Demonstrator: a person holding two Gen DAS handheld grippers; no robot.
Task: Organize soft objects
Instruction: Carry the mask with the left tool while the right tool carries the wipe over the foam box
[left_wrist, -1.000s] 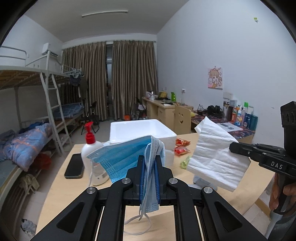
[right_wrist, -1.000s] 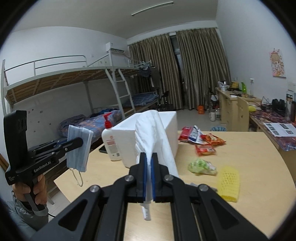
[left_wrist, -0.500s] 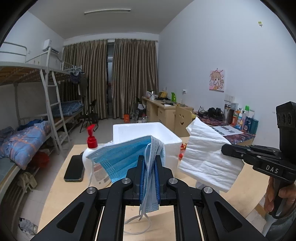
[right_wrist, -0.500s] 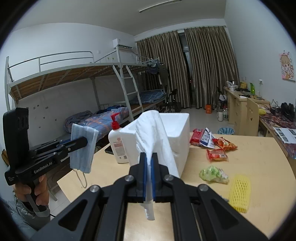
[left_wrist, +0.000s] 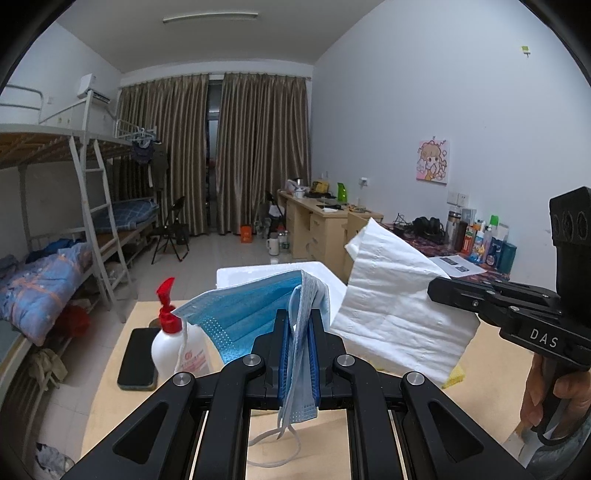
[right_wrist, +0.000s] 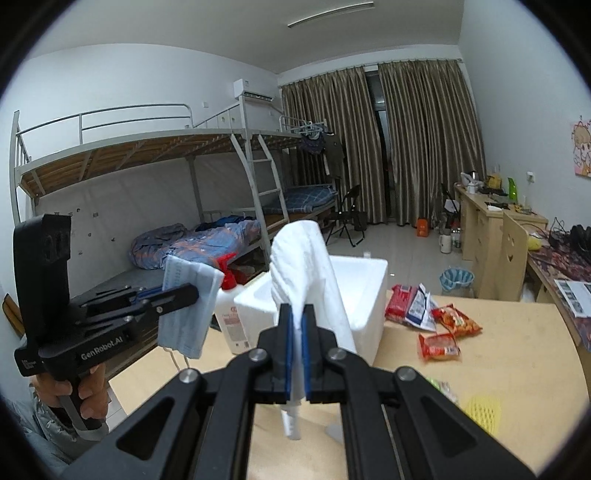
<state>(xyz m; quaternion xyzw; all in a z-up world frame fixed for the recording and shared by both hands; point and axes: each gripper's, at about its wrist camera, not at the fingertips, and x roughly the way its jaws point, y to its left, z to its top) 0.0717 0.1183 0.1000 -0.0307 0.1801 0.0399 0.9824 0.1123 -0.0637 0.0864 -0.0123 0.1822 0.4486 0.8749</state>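
Left gripper (left_wrist: 298, 325) clamped tight on blue face mask (left_wrist: 255, 314); mask held in air above near edge of wooden table (right_wrist: 517, 354), ear loops dangling below jaws. Right gripper (right_wrist: 297, 325) pinched fully closed on white tissue (right_wrist: 303, 266); tissue draped over fingers, held in air in front of white foam box (right_wrist: 365, 295). Foam box stood near table's far-left corner, open top up. Pump bottle (left_wrist: 177, 347) just left of box; phone (left_wrist: 138, 358) flat near left edge. Snack packets (right_wrist: 439, 328) scattered right of box; yellow foam net (right_wrist: 482, 410) toward near edge.
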